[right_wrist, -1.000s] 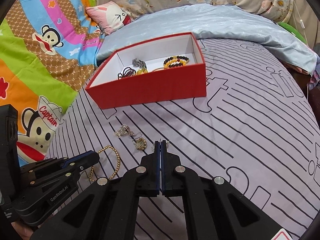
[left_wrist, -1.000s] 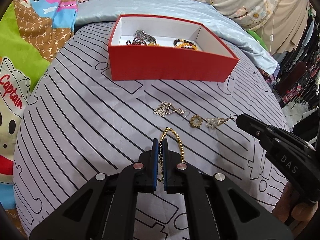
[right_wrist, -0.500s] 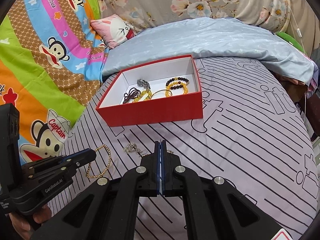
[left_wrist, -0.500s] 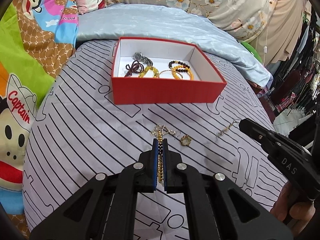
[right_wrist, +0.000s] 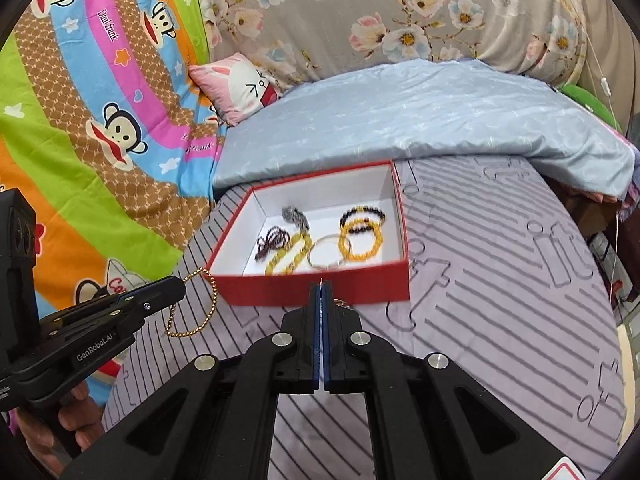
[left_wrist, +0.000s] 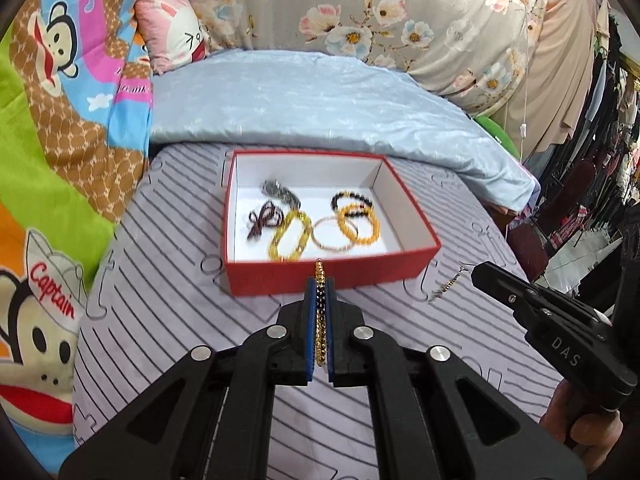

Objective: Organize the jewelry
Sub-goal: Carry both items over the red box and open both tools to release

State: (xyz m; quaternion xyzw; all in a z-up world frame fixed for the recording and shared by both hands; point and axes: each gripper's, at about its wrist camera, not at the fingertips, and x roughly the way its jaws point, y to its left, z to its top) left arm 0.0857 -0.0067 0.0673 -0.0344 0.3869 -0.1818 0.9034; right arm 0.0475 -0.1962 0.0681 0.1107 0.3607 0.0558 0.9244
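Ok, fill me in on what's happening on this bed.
A person is sorting jewelry into a red box on the striped bedsheet, one claw in each hand. The left claw is shut on a gold bead bracelet, which hangs off the sheet. The right claw is shut on a small dangling earring. Both are just short of the box, which already holds several bead bracelets and a bangle.

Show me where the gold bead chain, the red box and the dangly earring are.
gold bead chain [right_wrist: 210,300]: right wrist view, on its hanging loop.
red box [left_wrist: 352,276]: left wrist view, on its front wall.
dangly earring [left_wrist: 448,288]: left wrist view, on its hanging strand.
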